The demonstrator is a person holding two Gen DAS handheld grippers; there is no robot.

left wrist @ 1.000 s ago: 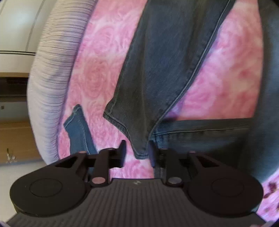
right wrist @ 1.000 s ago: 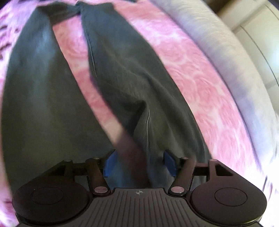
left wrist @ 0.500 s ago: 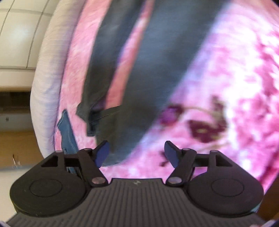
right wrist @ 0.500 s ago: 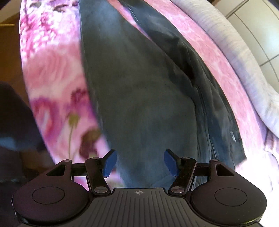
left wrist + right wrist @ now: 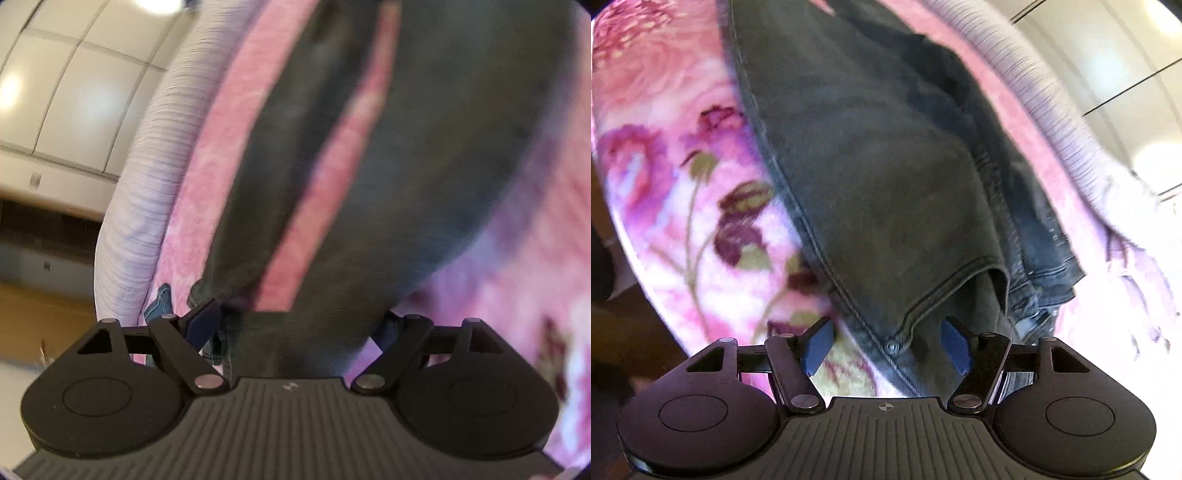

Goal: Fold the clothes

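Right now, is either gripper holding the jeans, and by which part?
Nothing is held. The left gripper and the right gripper both stand open over the dark jeans, the right one around the waistband corner with its rivet, without clamping it.

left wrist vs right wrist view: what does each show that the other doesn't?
Left wrist only: a strip of pink blanket between two dark spans of the jeans, and a scrap of blue denim.
Right wrist only: the waistband corner with its rivet and layered edges.
Both: dark jeans on the floral blanket, a grey ribbed cover, and an open gripper, left and right.
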